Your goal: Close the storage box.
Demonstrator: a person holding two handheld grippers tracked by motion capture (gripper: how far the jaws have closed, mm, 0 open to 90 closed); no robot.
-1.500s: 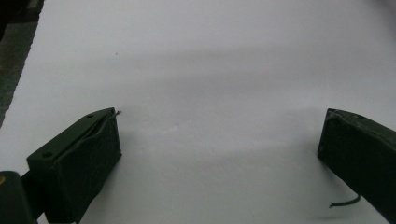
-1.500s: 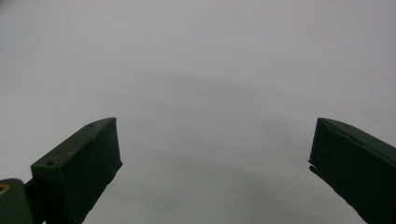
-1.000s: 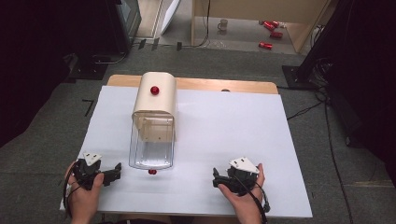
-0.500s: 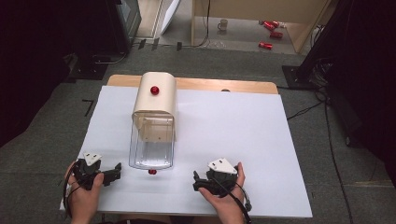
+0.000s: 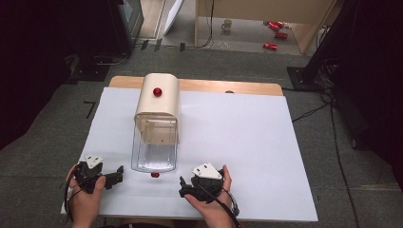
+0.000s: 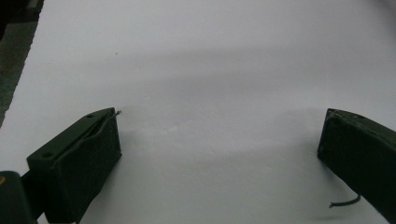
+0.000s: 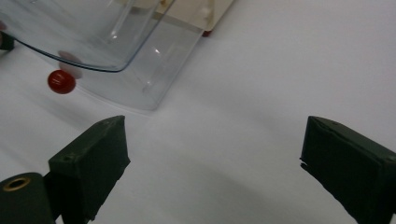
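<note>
Claws both spread w/ nothing between: we've got right claw (image 5: 182, 187), just been closing a bit, beside the red knob (image 5: 155, 175) of the clear drawer (image 5: 153, 159) at lower-centre frame, prob. to pinch it, left claw (image 5: 119, 174) idle on counter (image 5: 247, 142).

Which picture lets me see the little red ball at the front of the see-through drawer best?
The right gripper view: the little red ball looks big and sharp beside the clear drawer. In the high view it is a tiny dot. The left gripper view looks at white tabletop.

A white rectangular tabletop (image 5: 247, 142) over a wooden board carries a cream box with a clear plastic drawer (image 5: 155, 126), standing beyond and between the two tongs, its red knob (image 5: 155, 175) nearest them.
</note>
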